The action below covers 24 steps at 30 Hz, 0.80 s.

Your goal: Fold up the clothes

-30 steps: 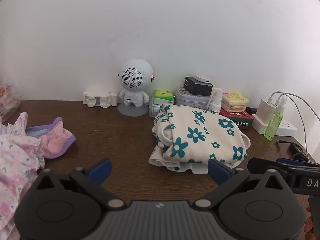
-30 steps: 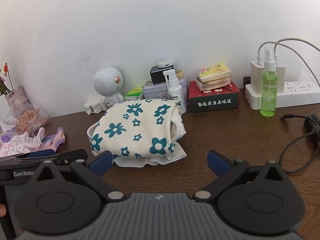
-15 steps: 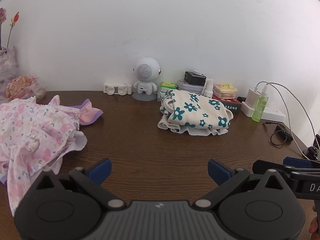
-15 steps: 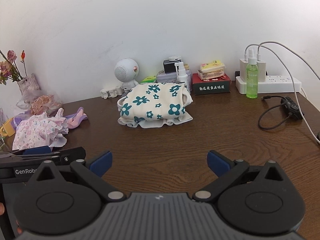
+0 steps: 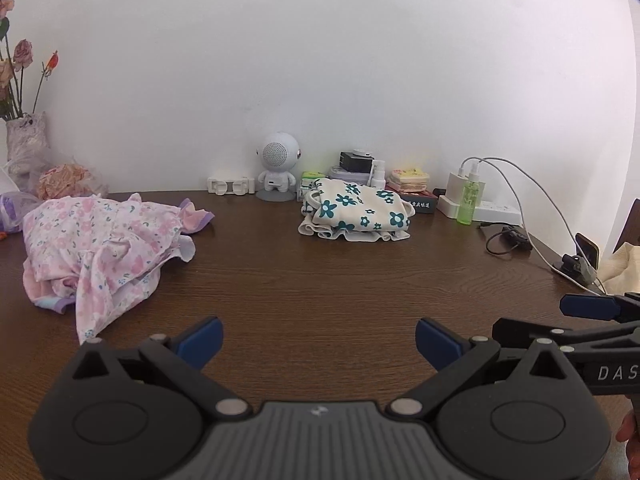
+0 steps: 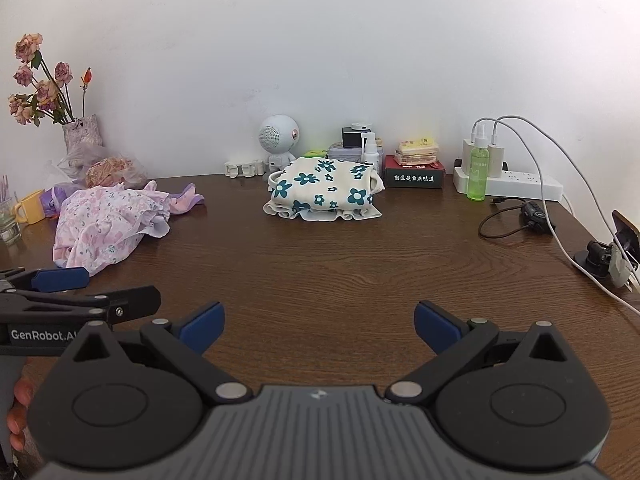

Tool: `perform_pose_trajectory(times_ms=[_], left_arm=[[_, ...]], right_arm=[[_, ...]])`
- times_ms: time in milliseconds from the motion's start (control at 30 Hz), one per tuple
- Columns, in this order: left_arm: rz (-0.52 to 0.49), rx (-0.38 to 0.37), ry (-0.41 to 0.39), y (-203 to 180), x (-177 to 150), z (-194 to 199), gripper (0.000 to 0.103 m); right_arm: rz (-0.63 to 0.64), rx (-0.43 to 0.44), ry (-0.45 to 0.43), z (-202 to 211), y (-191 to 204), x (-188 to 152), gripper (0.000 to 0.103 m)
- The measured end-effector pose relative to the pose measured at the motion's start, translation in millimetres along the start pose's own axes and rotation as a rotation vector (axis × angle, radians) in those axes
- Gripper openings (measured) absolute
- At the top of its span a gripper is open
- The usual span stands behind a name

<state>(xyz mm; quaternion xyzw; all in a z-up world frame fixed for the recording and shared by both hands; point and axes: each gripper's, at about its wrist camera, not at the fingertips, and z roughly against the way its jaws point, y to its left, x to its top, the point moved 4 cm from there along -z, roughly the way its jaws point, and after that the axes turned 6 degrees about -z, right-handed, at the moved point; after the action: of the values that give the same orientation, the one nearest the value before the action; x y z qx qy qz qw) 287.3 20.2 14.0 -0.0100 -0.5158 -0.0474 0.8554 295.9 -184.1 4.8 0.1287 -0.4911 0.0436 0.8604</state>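
A folded cream garment with teal flowers (image 5: 356, 214) (image 6: 326, 194) lies at the back of the brown table (image 5: 320, 292) (image 6: 344, 264). A crumpled pink floral garment (image 5: 100, 240) (image 6: 108, 224) sits in a heap at the left. My left gripper (image 5: 318, 340) is open over bare wood near the front edge, holding nothing. My right gripper (image 6: 318, 326) is open too, also empty, just right of the left one. Both are well short of either garment.
Along the back wall stand a white robot-shaped speaker (image 5: 279, 168), boxes and a spray bottle (image 6: 370, 152), a green bottle (image 6: 478, 176) and a power strip with cables (image 6: 520, 184). A vase of dried flowers (image 6: 80, 132) and a yellow cup (image 6: 30, 206) are at the left.
Both grippers have pulled back from the folded flowered garment toward the table's front edge. The garment stays folded at the back. Both stay open.
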Motion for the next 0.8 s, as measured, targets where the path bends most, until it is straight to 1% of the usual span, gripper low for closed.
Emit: perform_pose_trajectory(times_ms=[200,267,367,500,567,733,800], left_arm=[[0.031,0.012,-0.004,-3,-21,43,0.103],[0.042,0.005,-0.005,-5,-29,56,0.103],[0.032,0.013,-0.011,-7,-43,73,0.103],[-0.003,0.042,-0.014,-13,-65,96,0.103],[-0.007,0.042,-0.02,-16,-75,107,0.103],[0.02,0.016,-0.027,-22,-96,132,0.103],[0.013,0.025,-0.036,-25,-104,141,0.103]], right_arm=[[0.021,0.016,-0.019,41,10,-26,0.103],[0.016,0.028,-0.024,54,15,-36,0.103],[0.015,0.043,-0.033,74,21,-51,0.103],[0.017,0.061,-0.037,100,29,-72,0.103],[0.018,0.07,-0.038,113,33,-82,0.103],[-0.006,0.093,-0.043,141,36,-101,0.103],[-0.023,0.096,-0.048,151,34,-108,0.103]])
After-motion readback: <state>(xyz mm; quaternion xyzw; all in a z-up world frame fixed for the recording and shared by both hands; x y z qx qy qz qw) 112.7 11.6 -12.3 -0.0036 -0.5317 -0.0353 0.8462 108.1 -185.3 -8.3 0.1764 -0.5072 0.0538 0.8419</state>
